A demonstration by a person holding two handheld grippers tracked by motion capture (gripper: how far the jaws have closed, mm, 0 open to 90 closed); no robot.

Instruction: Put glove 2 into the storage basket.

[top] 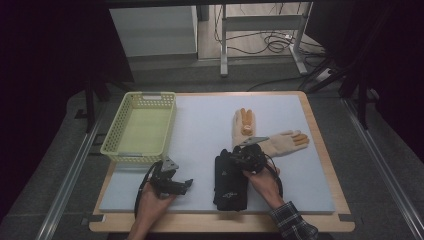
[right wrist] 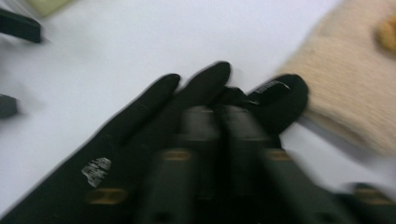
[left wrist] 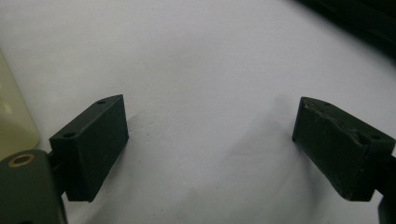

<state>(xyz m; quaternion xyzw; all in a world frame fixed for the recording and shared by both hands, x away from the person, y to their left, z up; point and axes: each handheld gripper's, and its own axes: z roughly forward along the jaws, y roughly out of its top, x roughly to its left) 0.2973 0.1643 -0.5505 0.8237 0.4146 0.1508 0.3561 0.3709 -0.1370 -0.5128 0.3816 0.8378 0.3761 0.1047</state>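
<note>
Grey matting covers my table [top: 300,190], with a dim floor and a tangle of cables beyond it. My right gripper [top: 246,156] sits low over the finger end of the black glove [top: 231,181], and from its own camera I see the jaws drawn together with almost no gap, pressed into the dark fabric near the glove's fingers [right wrist: 201,93]. That picture is blurred, so I cannot say for sure that cloth is pinched between the pads; I judge it is a pinch on the black glove or just short of one. My left gripper [top: 172,184] rests near the front edge, jaws standing wide with nothing between them, only bare mat under the fingers [left wrist: 93,144].

As I read it, the job is to put the gloves into the yellow basket [top: 112,145] at the left rear. Nothing lies in it yet, so I take the work to be at its start: the black glove is barely gripped, and the two beige gloves [top: 280,143], one pointing away and one lying sideways, are untouched just beyond my right gripper.

From above I get the whole layout: basket, both hands, all the gloves well apart from the basket. The right gripper view gives what that one cannot, the closed jaws against the fabric, a small white mark [right wrist: 95,170] on the glove and the beige knit [right wrist: 350,93] just beside it. The left gripper view confirms the open jaws and shows a pale sliver of the basket at its left edge.
</note>
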